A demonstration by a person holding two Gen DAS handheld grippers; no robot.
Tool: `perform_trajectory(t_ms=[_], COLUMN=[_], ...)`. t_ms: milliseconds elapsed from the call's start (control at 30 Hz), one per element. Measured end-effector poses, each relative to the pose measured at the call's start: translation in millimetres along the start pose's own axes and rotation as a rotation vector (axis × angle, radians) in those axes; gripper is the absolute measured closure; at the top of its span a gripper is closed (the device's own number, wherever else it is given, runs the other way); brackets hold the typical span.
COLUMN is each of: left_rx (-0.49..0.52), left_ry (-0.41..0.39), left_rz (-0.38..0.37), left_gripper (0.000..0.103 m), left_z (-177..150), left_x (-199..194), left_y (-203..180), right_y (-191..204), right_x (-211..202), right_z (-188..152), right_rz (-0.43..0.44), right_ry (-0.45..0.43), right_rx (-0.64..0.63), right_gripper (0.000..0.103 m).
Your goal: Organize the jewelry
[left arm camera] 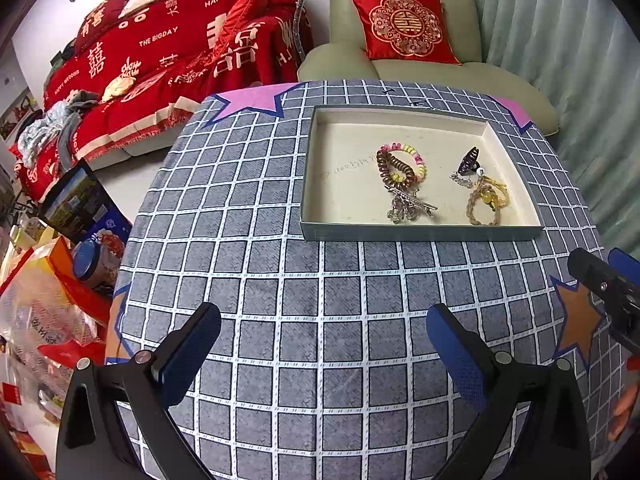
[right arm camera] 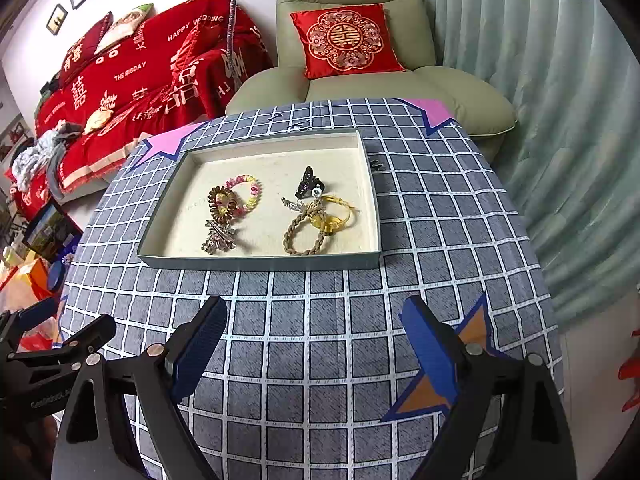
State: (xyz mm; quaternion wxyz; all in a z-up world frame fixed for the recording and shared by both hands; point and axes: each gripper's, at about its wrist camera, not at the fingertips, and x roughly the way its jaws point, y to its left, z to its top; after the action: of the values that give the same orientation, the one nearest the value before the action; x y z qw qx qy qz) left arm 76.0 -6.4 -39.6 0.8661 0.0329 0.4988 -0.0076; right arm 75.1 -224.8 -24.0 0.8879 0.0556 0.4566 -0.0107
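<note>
A shallow grey box with a cream lining [left arm camera: 352, 184] [right arm camera: 188, 216] sits on the checked table. Inside lie a brown coil hair tie [left arm camera: 394, 170] [right arm camera: 220, 202], a pink-yellow coil tie [left arm camera: 416, 156] [right arm camera: 250, 188], a silver hair clip [left arm camera: 408, 206] [right arm camera: 218, 236], a dark claw clip [left arm camera: 468, 160] [right arm camera: 308, 182], a braided bracelet [left arm camera: 480, 208] [right arm camera: 306, 236] and a yellow cord with a bead [left arm camera: 494, 196] [right arm camera: 334, 220]. My left gripper [left arm camera: 324, 340] is open and empty above the table, short of the box. My right gripper [right arm camera: 314, 332] is open and empty too.
The table has a grey checked cloth [left arm camera: 280, 280] [right arm camera: 440, 240] with star patches. A green armchair with a red cushion [left arm camera: 404, 28] [right arm camera: 344, 40] stands behind it, a red-covered sofa [left arm camera: 168, 60] to the left. Boxes and bags [left arm camera: 72, 240] crowd the floor left.
</note>
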Motion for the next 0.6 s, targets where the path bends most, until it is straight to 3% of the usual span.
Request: perform_trajectory(t_ms=[600], left_rx=[-0.008], left_ry=[-0.008], left_rz=[-0.020], left_gripper=[0.000], left_z=[-2.7], left_x=[-8.2], left_y=[0.8], right_y=[0.8], right_x=[-10.2], right_z=[-8.5], right_rz=[-0.016], right_ry=[-0.016], right_rx=[-0.007], right_gripper=[0.012])
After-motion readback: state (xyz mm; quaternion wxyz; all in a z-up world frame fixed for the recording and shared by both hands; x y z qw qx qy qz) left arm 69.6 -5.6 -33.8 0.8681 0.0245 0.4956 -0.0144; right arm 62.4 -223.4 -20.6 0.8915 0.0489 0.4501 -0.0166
